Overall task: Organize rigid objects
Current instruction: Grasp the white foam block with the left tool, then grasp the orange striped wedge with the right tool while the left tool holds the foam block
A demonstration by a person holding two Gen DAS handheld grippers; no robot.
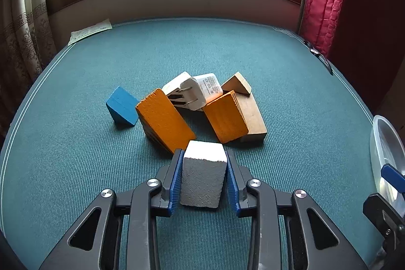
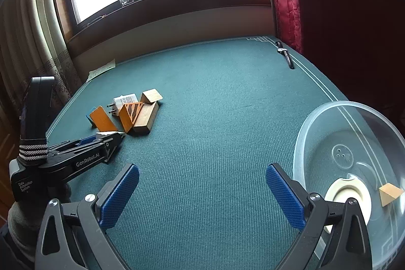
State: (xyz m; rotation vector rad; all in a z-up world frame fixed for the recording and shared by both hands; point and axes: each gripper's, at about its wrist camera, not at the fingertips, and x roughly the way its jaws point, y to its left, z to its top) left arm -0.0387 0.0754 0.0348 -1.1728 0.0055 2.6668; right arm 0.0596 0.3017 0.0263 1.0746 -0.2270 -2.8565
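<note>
Left gripper [image 1: 204, 177] clenched on white block [image 1: 203, 173], pads on side faces, block low on surface [image 1: 76, 168]. Pile [image 1: 192, 105] at 12 o'clock. Right gripper [image 2: 202, 194] released, empty; bowl [image 2: 316, 123] at 3 o'clock, likely drop-off.

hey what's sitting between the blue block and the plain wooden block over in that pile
In the left wrist view, two orange blocks lie between the blue block and the wooden block, with a white charger plug behind them.
</note>
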